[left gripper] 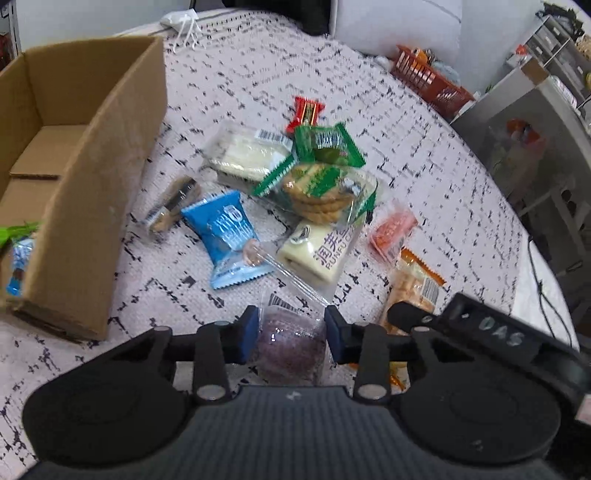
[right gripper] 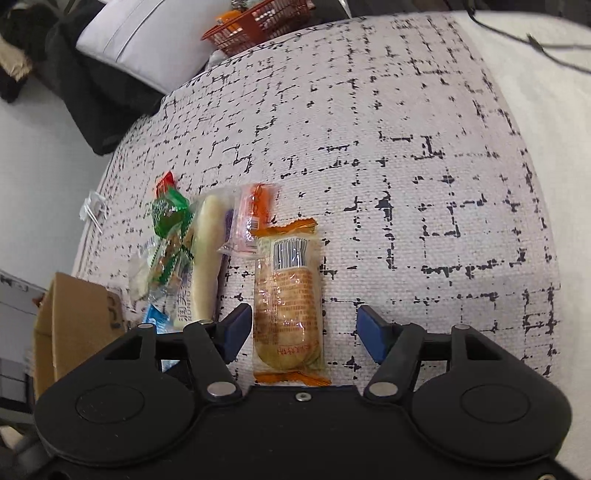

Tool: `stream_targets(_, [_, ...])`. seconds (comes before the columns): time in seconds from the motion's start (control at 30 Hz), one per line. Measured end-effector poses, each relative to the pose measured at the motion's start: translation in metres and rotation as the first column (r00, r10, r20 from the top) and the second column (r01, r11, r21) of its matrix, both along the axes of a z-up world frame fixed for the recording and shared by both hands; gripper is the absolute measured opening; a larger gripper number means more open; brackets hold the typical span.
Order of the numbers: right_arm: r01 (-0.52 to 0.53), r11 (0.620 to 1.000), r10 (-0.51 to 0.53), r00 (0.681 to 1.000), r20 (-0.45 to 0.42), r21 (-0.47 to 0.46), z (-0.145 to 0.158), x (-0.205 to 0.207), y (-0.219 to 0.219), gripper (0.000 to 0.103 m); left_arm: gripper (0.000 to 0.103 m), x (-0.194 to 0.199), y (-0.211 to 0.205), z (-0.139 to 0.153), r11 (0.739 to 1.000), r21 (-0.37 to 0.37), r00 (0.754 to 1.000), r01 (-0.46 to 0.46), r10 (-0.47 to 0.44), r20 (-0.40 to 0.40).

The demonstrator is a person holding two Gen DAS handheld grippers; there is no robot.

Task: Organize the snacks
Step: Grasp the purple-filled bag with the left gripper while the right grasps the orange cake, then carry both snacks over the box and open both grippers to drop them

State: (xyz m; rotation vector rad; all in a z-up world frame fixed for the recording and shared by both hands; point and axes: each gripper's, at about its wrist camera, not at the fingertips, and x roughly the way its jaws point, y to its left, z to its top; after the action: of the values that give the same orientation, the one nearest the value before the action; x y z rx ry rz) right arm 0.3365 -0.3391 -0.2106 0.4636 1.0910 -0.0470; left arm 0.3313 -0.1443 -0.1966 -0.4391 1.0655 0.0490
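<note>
In the left wrist view my left gripper (left gripper: pixel 291 328) has its blue pads (left gripper: pixel 248 332) against both sides of a purple cake in a clear wrapper (left gripper: pixel 291 347), low on the patterned cloth. A pile of snacks lies ahead of it: a blue packet (left gripper: pixel 229 240), green-wrapped biscuits (left gripper: pixel 321 192) and a white cake packet (left gripper: pixel 317 254). The cardboard box (left gripper: pixel 92 166) stands at the left and holds a blue and a green packet. My right gripper (right gripper: pixel 304 328) is open around an orange-edged cake packet (right gripper: pixel 288 314). Its left pad is at the packet's edge and its right pad stands apart.
A red-orange basket (right gripper: pixel 258 26) and a white pillow (right gripper: pixel 147 40) lie at the cloth's far edge. A black cable (right gripper: pixel 535 44) crosses the white surface at the right. The box (right gripper: pixel 74 314) shows at the right wrist view's left edge. Grey furniture (left gripper: pixel 535 122) stands beyond the cloth.
</note>
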Motion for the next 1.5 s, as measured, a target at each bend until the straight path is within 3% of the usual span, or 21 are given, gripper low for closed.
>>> stream_targets(0.13, [-0.044, 0.997, 0.045, 0.999, 0.011, -0.063, 0.002, -0.002, 0.012, 0.054, 0.037, -0.007, 0.008, 0.007, 1.000, 0.000, 1.000, -0.002, 0.002, 0.016])
stream_targets(0.27, [-0.083, 0.993, 0.084, 0.996, 0.006, -0.090, 0.003, -0.003, 0.019, 0.035, 0.037, -0.015, 0.019, 0.015, 1.000, -0.019, 0.999, -0.022, 0.022, 0.034])
stream_targets(0.43, [-0.092, 0.993, 0.093, 0.995, 0.019, -0.068, 0.008, -0.006, 0.020, 0.033, 0.037, -0.022, 0.028, 0.030, 0.997, -0.051, 0.996, -0.058, 0.061, 0.064])
stream_targets(0.8, [-0.157, 0.987, 0.161, 0.978, 0.136, -0.041, 0.039, -0.022, 0.037, 0.033, 0.037, -0.037, 0.037, 0.064, 0.997, -0.050, 0.987, -0.062, 0.069, 0.145])
stream_targets(1.17, [-0.311, 0.950, 0.299, 0.913, 0.276, -0.002, 0.070, -0.027, 0.090, 0.033, 0.037, -0.047, 0.086, 0.094, 0.989, -0.056, 0.967, -0.136, 0.145, 0.211])
stream_targets(1.5, [-0.380, 0.924, 0.371, 0.876, 0.308, -0.033, 0.084, -0.038, 0.138, 0.033, 0.037, -0.053, 0.136, 0.110, 0.984, -0.047, 0.952, -0.174, 0.180, 0.247])
